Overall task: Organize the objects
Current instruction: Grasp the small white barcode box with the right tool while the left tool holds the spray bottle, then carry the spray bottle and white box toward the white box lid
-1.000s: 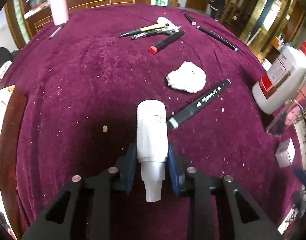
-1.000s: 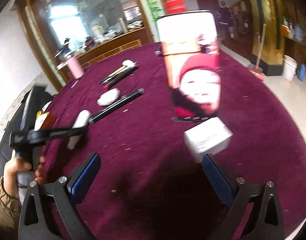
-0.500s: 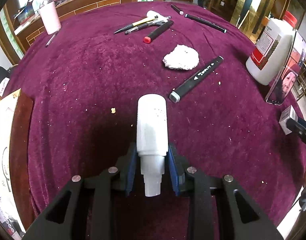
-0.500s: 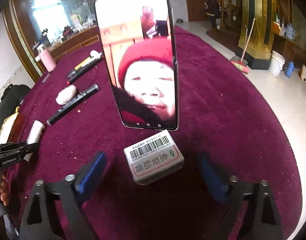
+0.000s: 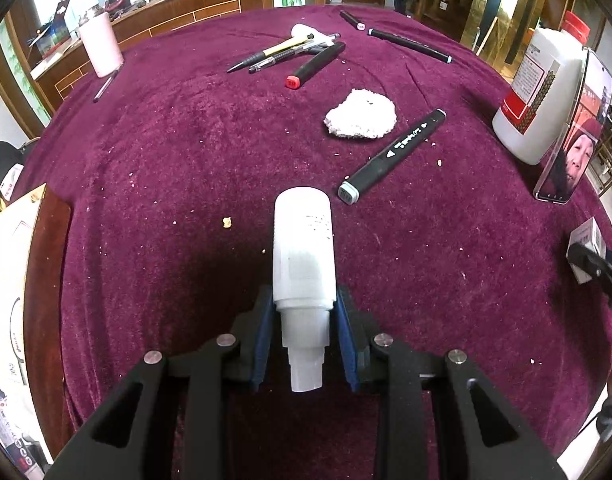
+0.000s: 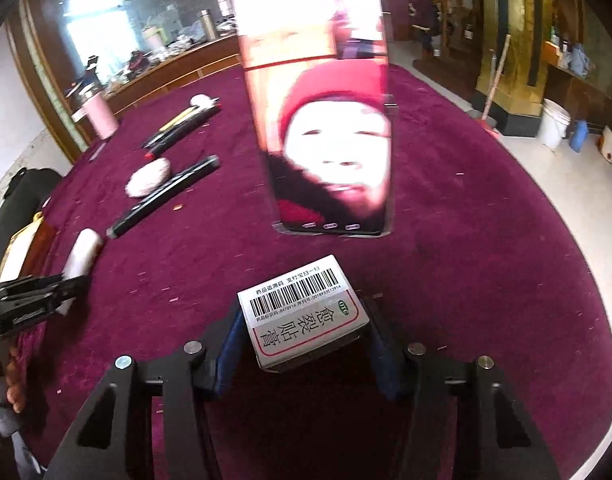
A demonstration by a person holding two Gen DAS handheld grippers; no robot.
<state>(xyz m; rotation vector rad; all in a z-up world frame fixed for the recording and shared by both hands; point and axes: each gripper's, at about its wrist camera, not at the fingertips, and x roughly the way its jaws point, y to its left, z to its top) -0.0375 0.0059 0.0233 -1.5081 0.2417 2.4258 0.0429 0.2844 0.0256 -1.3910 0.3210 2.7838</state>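
R hand-held gripper point(image 6: 303, 350) jaws just been closing round medicine box point(image 6: 301, 312), pads near/at sides, grip unsure | light cardboard, crushable: take mid-sides, gently | L hand-held gripper point(image 5: 304, 336) clamps white bottle point(image 5: 303, 256) at shoulder, rigid, slick

My bench point(image 5: 153, 168) wore deep maroon velvet flecked with pale crumbs. The bottle point(image 5: 302, 240) I gripped was plain white, the pads point(image 5: 261, 340) blue. My small box point(image 6: 301, 312) was white, red-bordered, with a black barcode.

Maroon table point(image 5: 185, 160) — scattered markers point(image 5: 394, 156)
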